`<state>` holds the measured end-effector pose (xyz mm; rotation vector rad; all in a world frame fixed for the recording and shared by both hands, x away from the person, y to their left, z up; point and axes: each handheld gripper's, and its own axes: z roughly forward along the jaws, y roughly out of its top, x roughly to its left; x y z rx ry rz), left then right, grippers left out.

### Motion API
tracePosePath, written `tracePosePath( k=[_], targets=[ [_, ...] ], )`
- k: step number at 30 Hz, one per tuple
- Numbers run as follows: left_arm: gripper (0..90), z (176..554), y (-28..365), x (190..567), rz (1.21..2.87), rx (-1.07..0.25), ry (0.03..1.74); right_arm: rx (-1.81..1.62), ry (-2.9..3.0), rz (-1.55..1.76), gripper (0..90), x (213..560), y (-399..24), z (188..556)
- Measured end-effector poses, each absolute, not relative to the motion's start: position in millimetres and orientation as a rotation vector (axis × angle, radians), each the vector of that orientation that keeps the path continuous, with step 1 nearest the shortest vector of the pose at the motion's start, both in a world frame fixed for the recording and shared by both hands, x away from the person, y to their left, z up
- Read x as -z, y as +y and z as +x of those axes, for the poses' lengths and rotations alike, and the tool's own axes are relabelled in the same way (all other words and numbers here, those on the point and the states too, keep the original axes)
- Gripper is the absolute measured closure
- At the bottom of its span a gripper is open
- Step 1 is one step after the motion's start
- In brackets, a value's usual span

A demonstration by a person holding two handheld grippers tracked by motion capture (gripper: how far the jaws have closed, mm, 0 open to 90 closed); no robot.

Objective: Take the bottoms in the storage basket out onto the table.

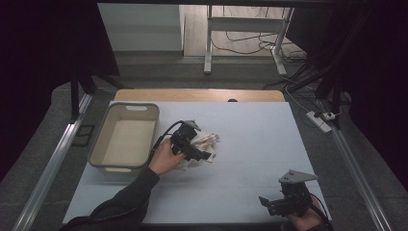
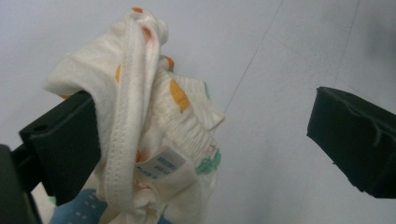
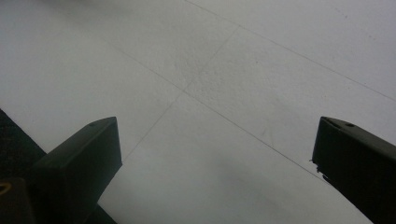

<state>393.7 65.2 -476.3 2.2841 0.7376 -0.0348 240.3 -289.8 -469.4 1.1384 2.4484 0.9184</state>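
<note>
The room beyond the table is dim, with grey floor, a white desk frame (image 1: 243,36) at 12 o'clock and a tangle of cables (image 1: 293,77) and a power strip (image 1: 320,121) toward 2 o'clock. The table (image 1: 260,139) carries a pale blue-grey sheet, its wooden edge showing along the far side. A grey tub (image 1: 124,137) sits at 9 o'clock on the sheet.

The left forearm, in a dark sleeve, comes in from 6 o'clock and angles toward the middle. Its hand grips the left gripper (image 1: 192,147), which points toward 3 o'clock, level over a crumpled cream garment (image 2: 149,126) lying just right of the tub. The jaws stand wide apart; the cloth drapes against one jaw, the other is clear of it.

The right gripper (image 1: 274,204) rests low at 5 o'clock, pointing toward 9 o'clock, jaws spread over bare sheet.
</note>
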Motion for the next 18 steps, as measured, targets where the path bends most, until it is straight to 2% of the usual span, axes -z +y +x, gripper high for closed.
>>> tracePosePath(
  k=[18],
  targets=[
    [0.1, 387.1, 75.5, 471.6, 2.276, 0.073, 0.725, -0.923, 2.446, 1.141, 1.3, 469.1, -290.5, 240.3]
  ],
)
